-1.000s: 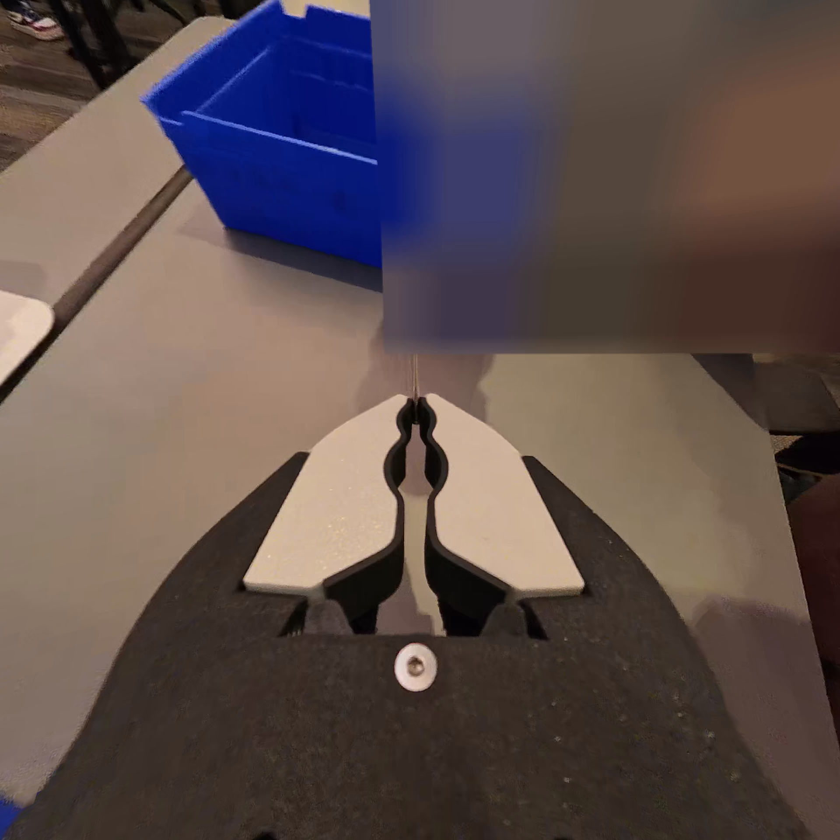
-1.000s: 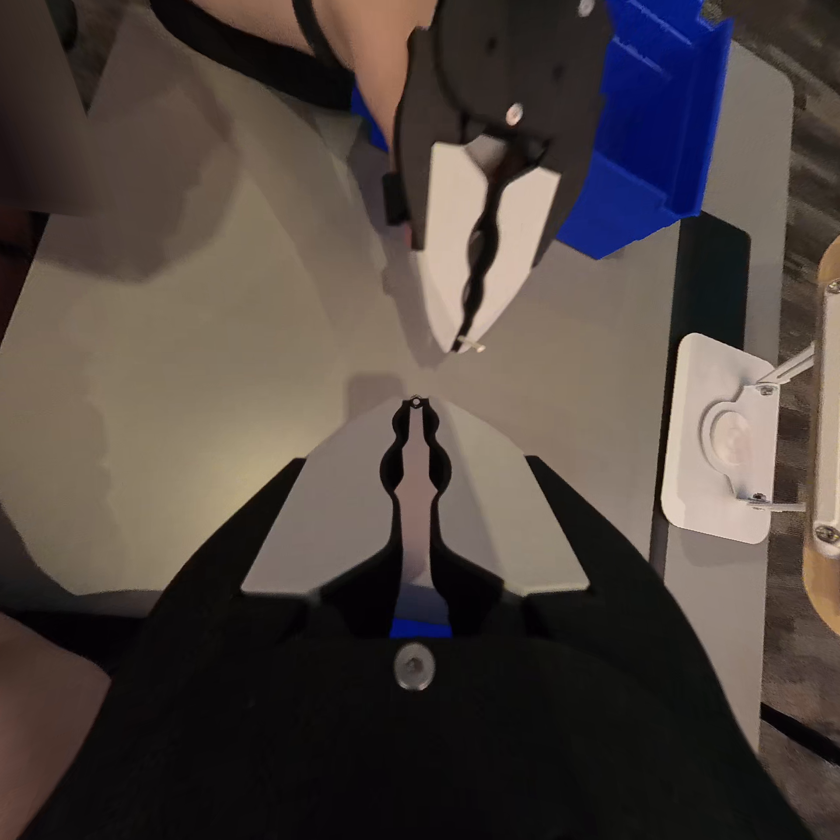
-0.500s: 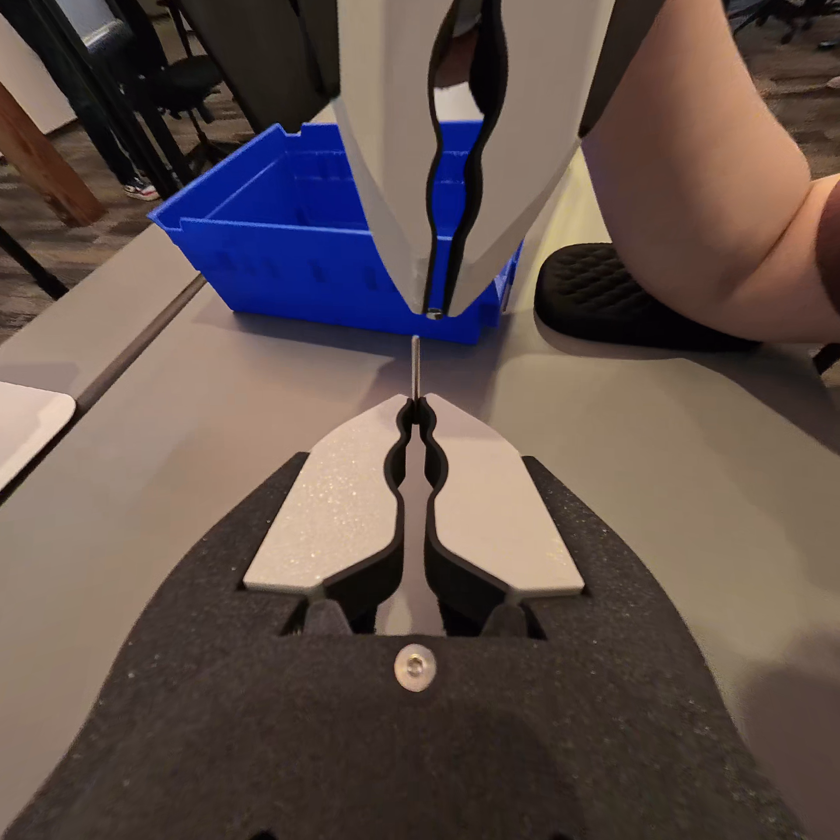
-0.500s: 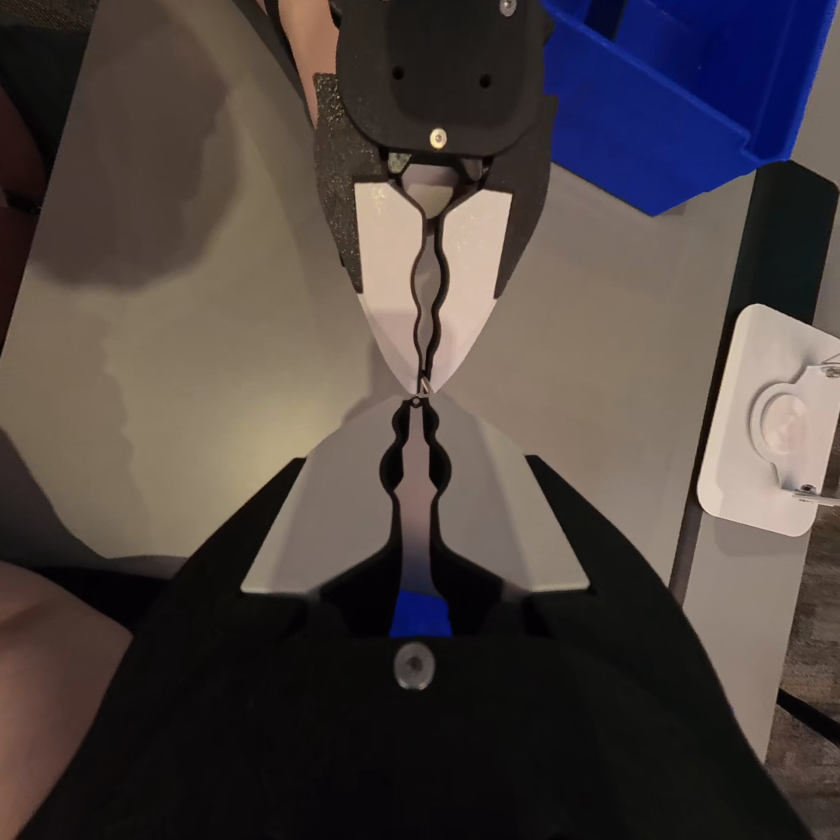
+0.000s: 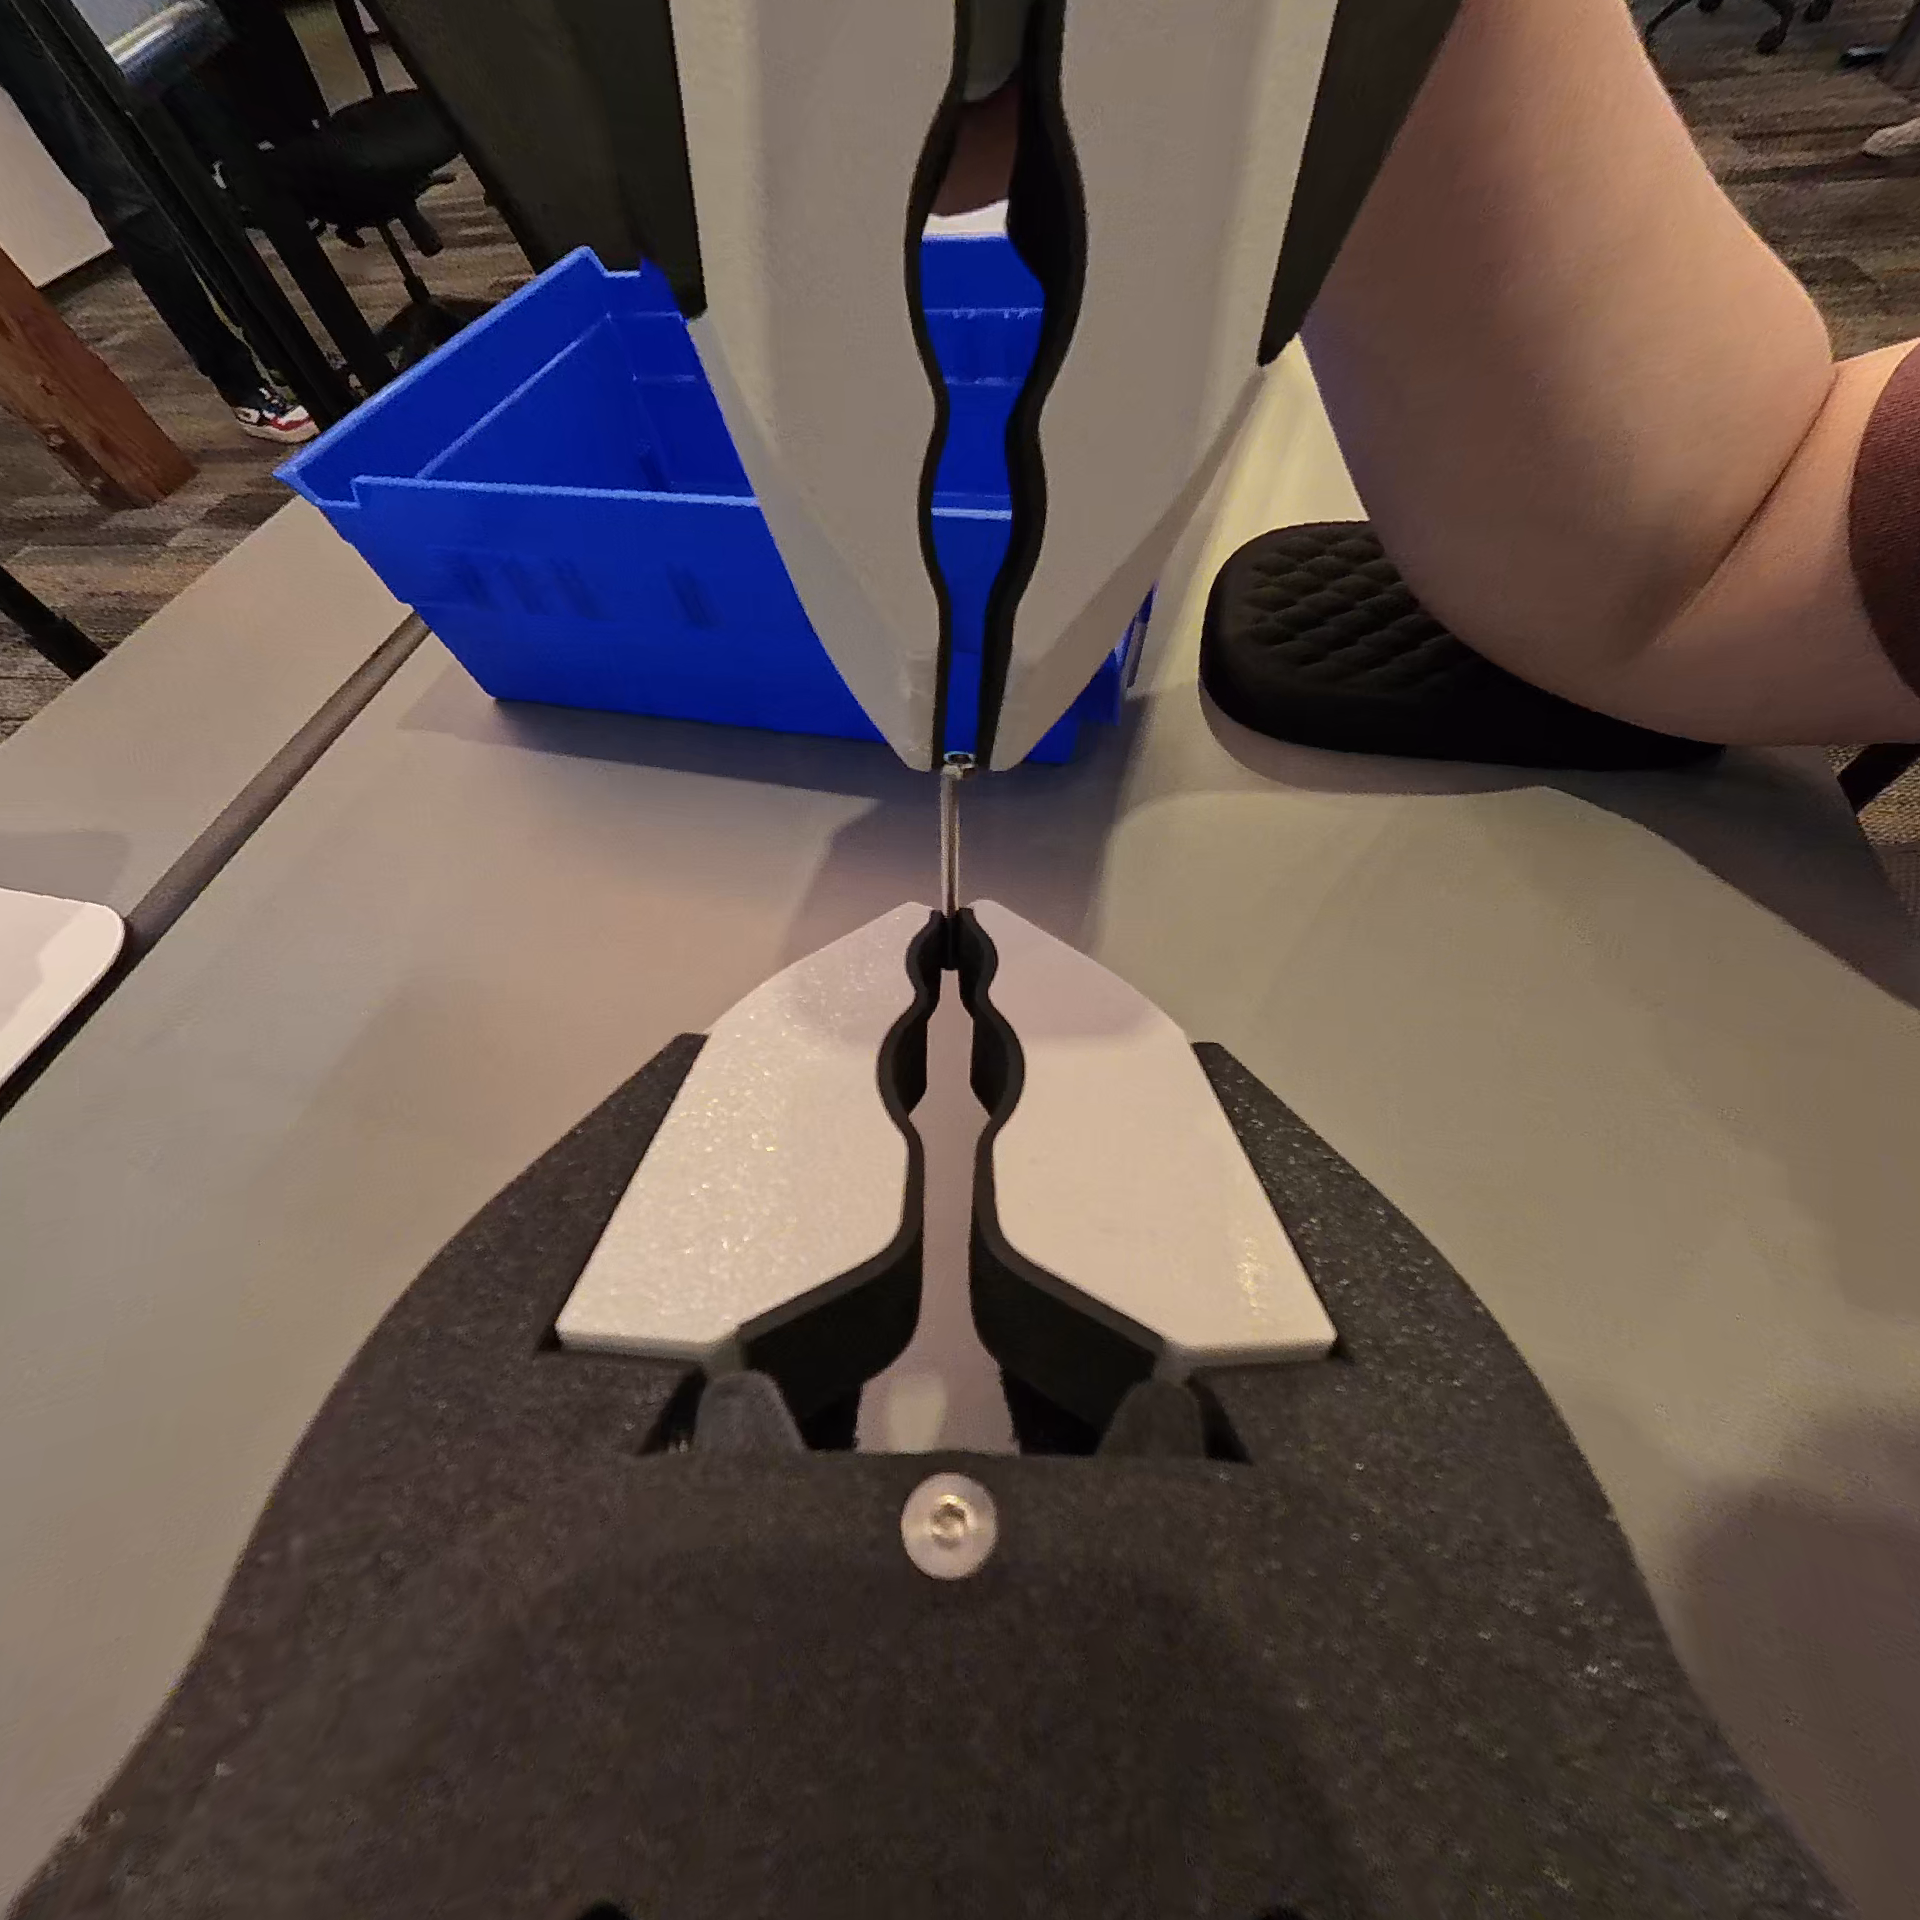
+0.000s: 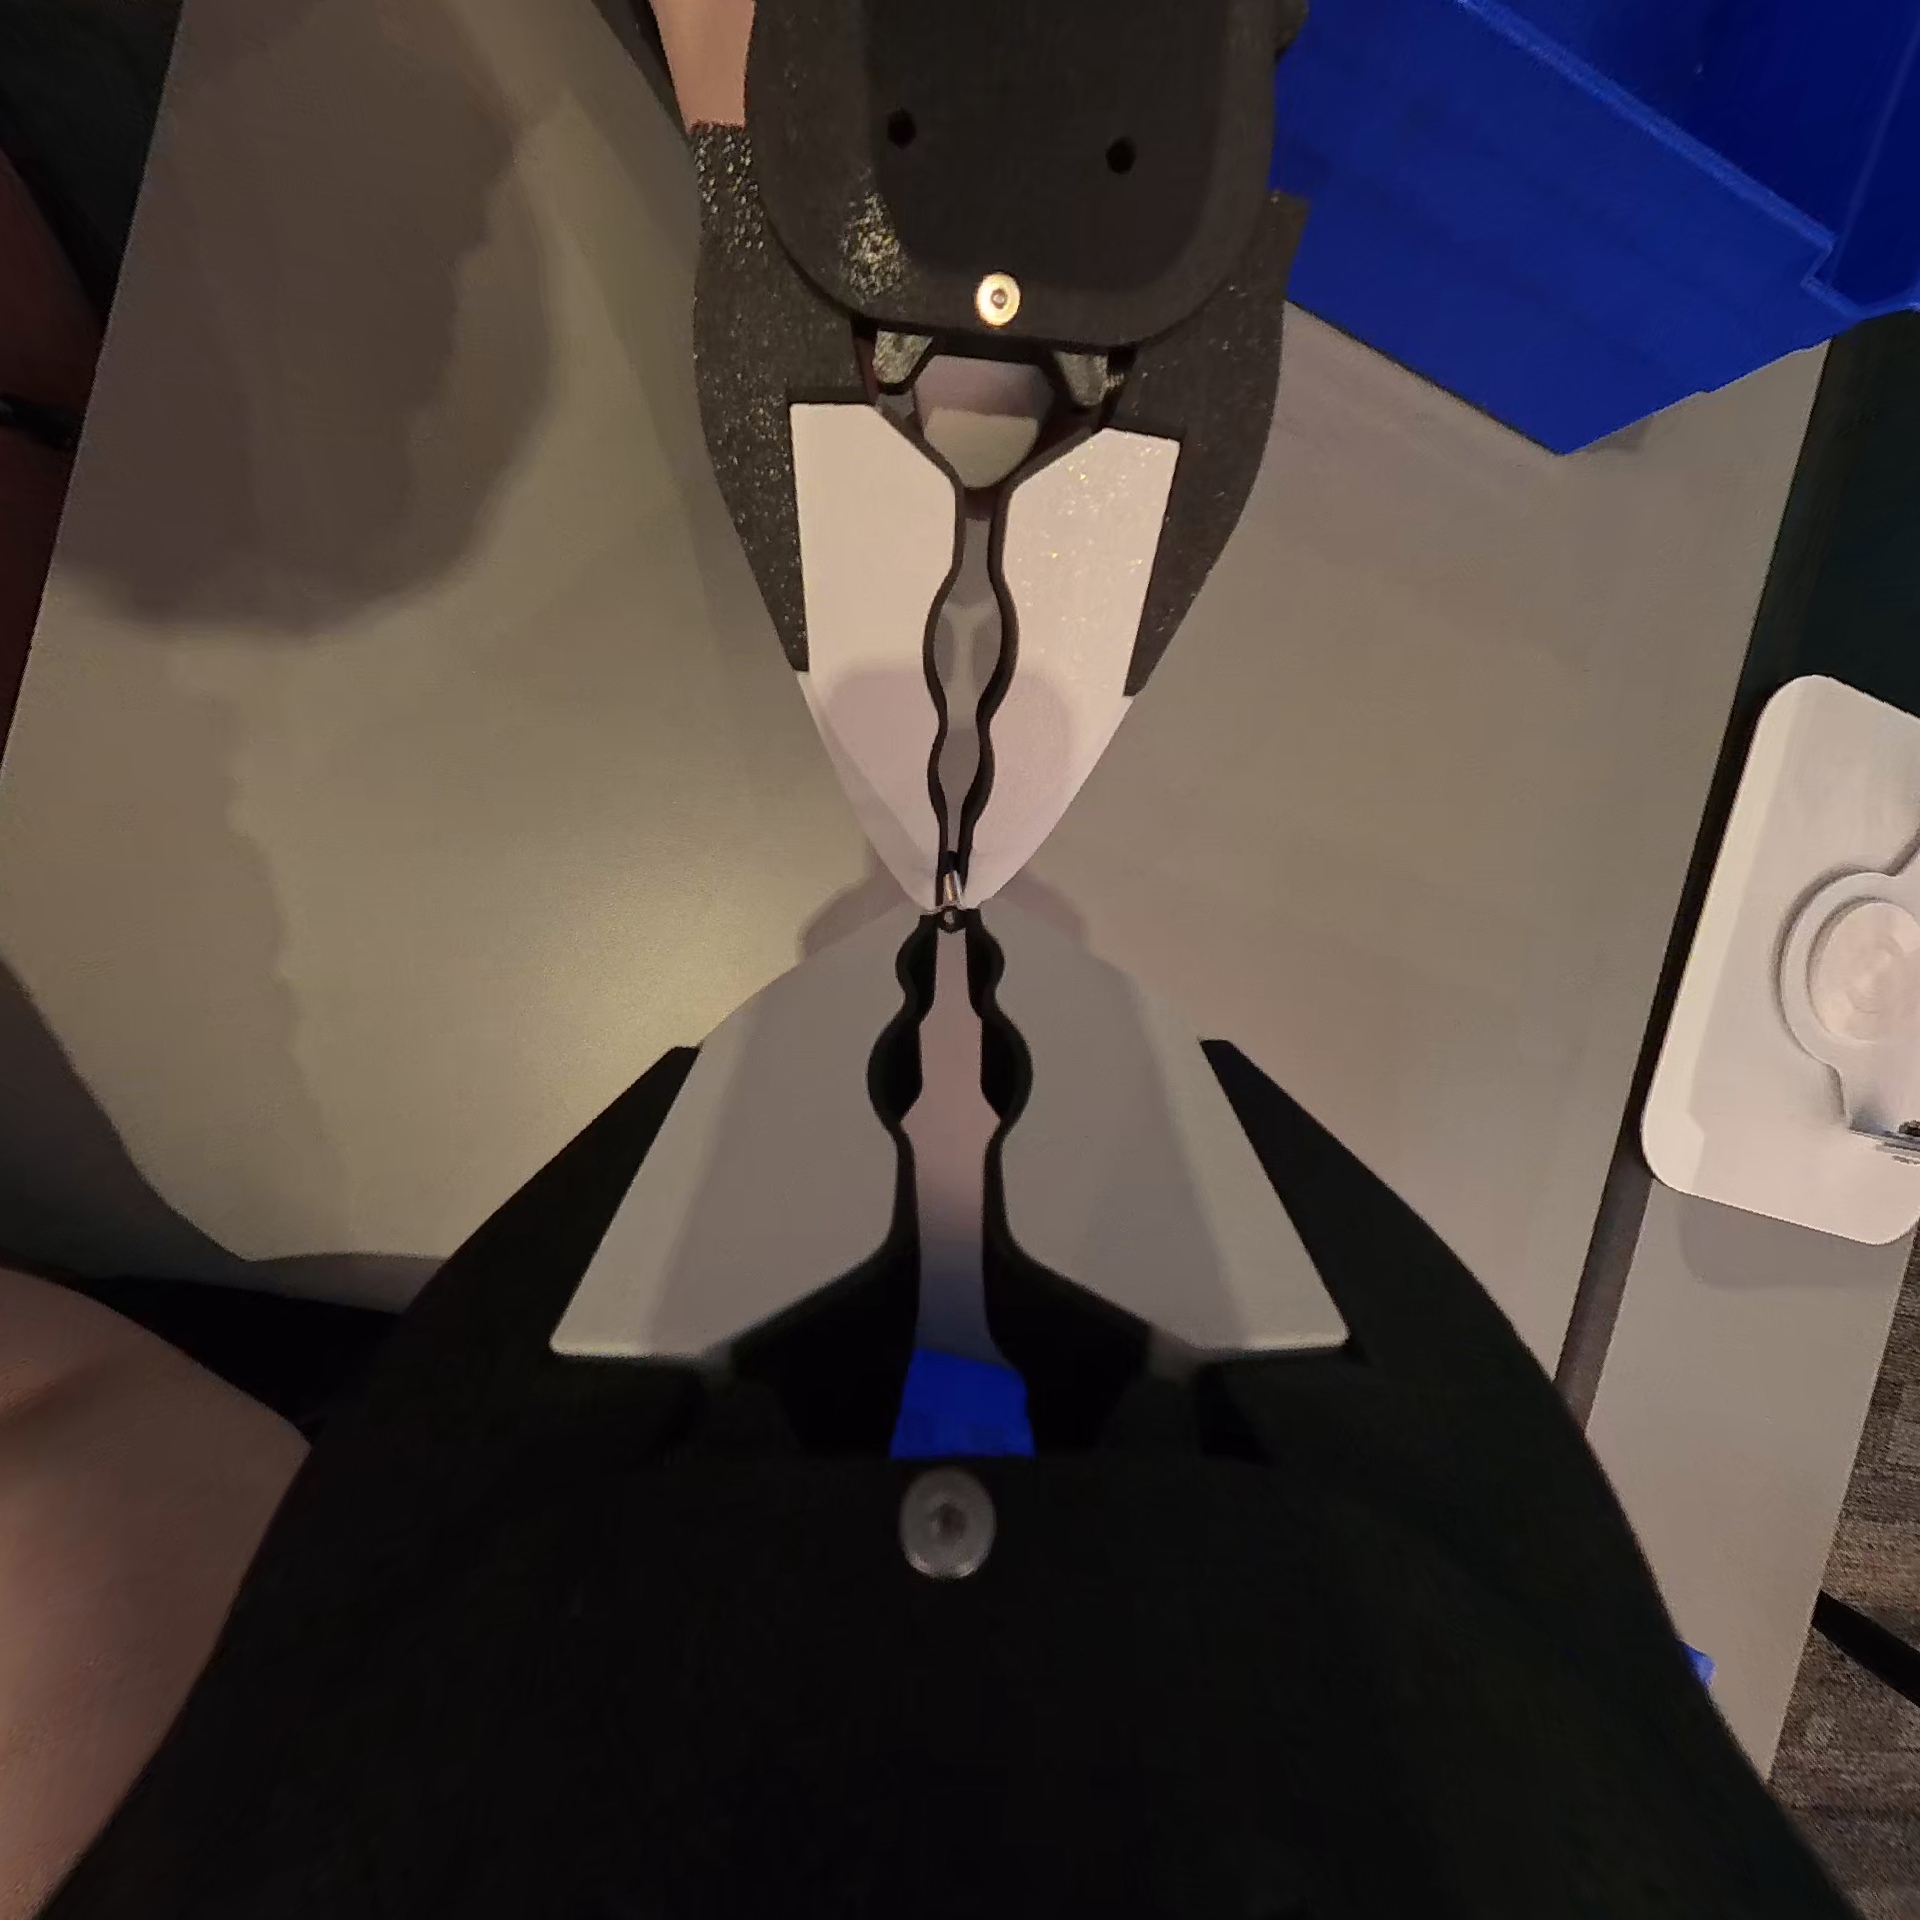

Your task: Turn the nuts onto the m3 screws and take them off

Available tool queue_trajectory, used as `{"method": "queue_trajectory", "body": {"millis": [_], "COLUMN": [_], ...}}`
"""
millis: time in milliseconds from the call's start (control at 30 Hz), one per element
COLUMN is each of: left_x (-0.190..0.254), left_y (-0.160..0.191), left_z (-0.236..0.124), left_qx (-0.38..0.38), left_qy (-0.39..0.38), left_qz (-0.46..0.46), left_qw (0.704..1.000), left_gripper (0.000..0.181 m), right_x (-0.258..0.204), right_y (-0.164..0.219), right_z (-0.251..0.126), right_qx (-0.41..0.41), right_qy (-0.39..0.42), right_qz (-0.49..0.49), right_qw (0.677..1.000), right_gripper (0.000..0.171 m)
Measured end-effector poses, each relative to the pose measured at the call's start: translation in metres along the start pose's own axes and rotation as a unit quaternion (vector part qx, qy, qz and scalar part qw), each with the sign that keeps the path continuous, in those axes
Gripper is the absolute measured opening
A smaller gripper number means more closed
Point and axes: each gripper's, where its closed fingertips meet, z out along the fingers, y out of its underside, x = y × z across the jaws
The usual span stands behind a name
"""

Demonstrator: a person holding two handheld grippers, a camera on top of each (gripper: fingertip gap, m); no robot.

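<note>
My left gripper [image 5: 950, 918] is shut on a thin silver screw [image 5: 948, 840] that sticks straight forward out of its tips. My right gripper [image 5: 962, 761] comes down from above, tip to tip with the left one, shut on a small silver nut [image 5: 958, 763]. The nut sits at the free end of the screw. In the right wrist view my right gripper [image 6: 948, 918] holds the nut [image 6: 947, 914] at its tips, and the left gripper [image 6: 954, 888] points at it with the screw's end [image 6: 950, 891] meeting the nut.
A blue bin [image 5: 582, 540] stands behind the grippers on the grey table [image 5: 416, 987]. A black pad [image 5: 1340, 634] lies under a person's arm [image 5: 1558, 436] at the right. A white plate with a fixture [image 6: 1808, 1049] lies at the table's edge. Less than 4 cm separates the two grippers' tips.
The right gripper with the nut has come in over the screw, and the two grippers now meet tip to tip. The nut has reached the screw's end.
</note>
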Motion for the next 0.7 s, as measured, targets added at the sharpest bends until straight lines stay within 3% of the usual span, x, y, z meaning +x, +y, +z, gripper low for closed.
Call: {"method": "queue_trajectory", "body": {"millis": [700], "left_x": [0.012], "left_y": [-0.015], "left_z": [-0.004], "left_qx": [0.057], "left_qy": [0.025], "left_qz": [0.021], "left_qw": [0.998], "left_gripper": [0.002], "right_x": [-0.01], "right_y": [-0.009], "right_z": [-0.012], "right_qx": [0.036], "right_qy": [-0.013], "right_qz": [-0.019], "right_qw": [0.999], "right_gripper": [0.006]}}
